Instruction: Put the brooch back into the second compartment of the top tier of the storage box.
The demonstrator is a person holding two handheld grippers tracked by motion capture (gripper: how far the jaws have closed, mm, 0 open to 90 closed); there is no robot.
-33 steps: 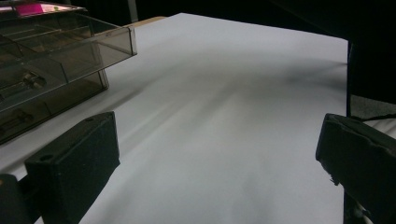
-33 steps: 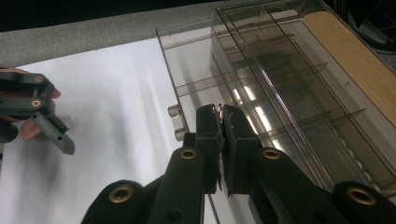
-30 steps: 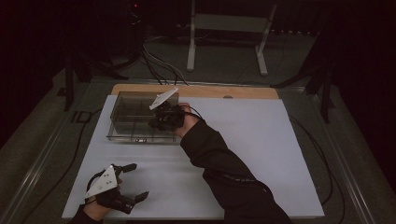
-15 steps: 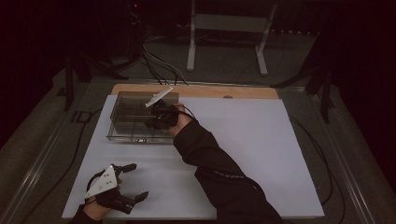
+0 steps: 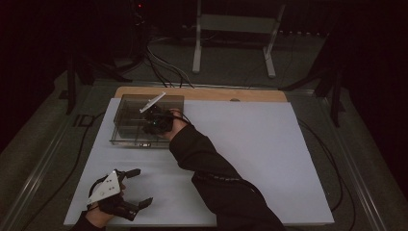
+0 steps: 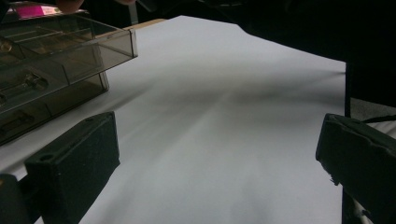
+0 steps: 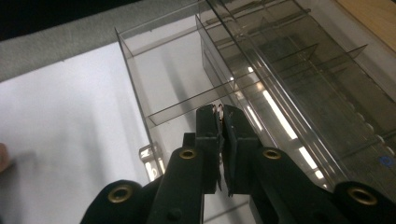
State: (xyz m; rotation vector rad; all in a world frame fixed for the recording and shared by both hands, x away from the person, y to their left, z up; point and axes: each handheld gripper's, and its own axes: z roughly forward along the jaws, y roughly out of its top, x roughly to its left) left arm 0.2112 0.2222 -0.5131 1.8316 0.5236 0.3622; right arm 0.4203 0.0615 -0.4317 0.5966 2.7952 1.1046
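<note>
Left gripper [image 5: 129, 188] sits at the lower left of the high view, low over the white sheet [image 5: 269, 159], jaws wide apart with nothing between them; its own view shows two blocky matte-black pads, the sheet smooth and bare between. The grey three-cornered plate on top catches the light. Right gripper [image 5: 150, 120] is up at the centre left of the high view, reaching over the box [image 5: 126, 126], dark sleeve [image 5: 211, 178] running diagonally back to the bottom edge. In the right gripper view the jaws are pressed together on a ring [image 7: 218, 109], a small thin shiny metal loop poking out at the tips, above a front compartment of the box. Box is clear smoky plastic, rectangular, split by thin straight dividers into compartments, hard glossy walls with strip reflections. It rests on the sheet at the upper left, near the wooden table edge [image 5: 240, 94], light brown with rounded corners.
</note>
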